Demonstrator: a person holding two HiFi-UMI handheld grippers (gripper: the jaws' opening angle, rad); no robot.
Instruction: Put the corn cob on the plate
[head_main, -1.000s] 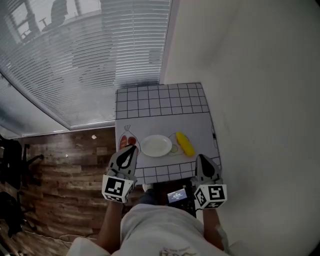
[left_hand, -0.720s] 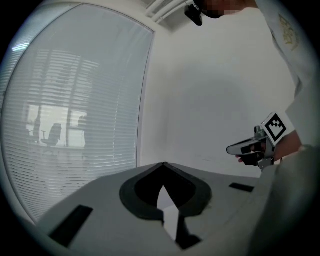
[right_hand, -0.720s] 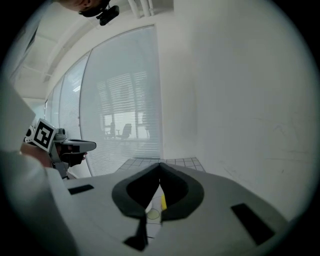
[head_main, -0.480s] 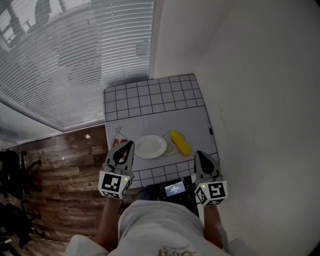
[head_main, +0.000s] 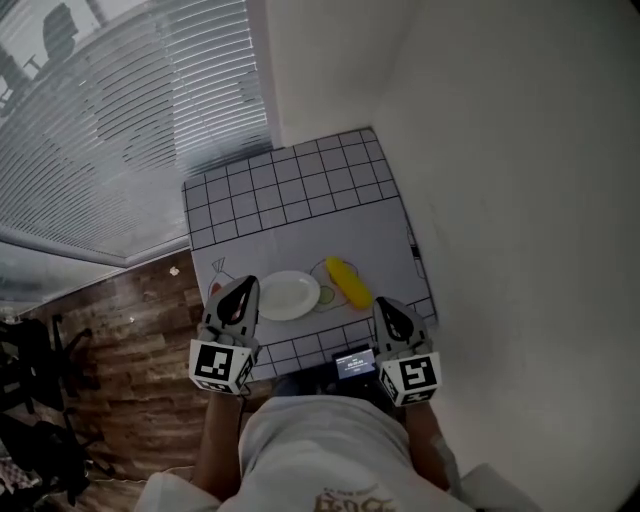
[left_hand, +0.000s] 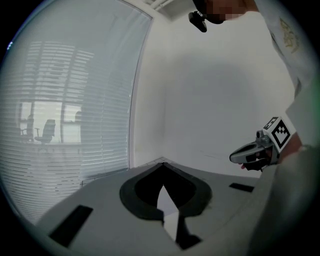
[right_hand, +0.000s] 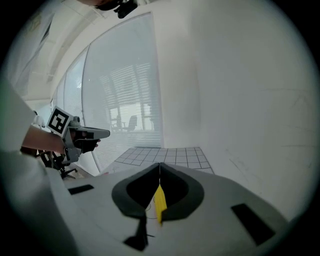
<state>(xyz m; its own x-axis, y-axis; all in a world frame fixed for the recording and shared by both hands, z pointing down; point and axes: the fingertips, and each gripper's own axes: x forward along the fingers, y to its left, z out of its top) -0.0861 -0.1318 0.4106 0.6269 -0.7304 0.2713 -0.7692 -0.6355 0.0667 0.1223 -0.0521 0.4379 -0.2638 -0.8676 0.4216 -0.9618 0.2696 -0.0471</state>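
Observation:
The yellow corn cob (head_main: 347, 282) lies on the grid-marked table (head_main: 290, 190), just right of the empty white plate (head_main: 288, 296). My left gripper (head_main: 247, 284) is shut and empty, its tip over the table's near left part, beside the plate's left rim. My right gripper (head_main: 384, 304) is also shut and empty, a little short of the cob's near end. In the right gripper view the cob (right_hand: 159, 202) shows as a yellow sliver below the closed jaws (right_hand: 159, 167). The left gripper view shows its closed jaws (left_hand: 162, 167), with only a pale strip beyond them.
A small device with a lit screen (head_main: 354, 362) sits at the table's near edge between the grippers. A white wall runs along the table's right side, and window blinds (head_main: 120, 130) are at the far left. Wood floor (head_main: 130, 330) lies left of the table.
Both grippers have moved forward and down toward the table's near edge. The left tip now sits beside the plate, and the right tip is closer to the cob. Both stayed shut.

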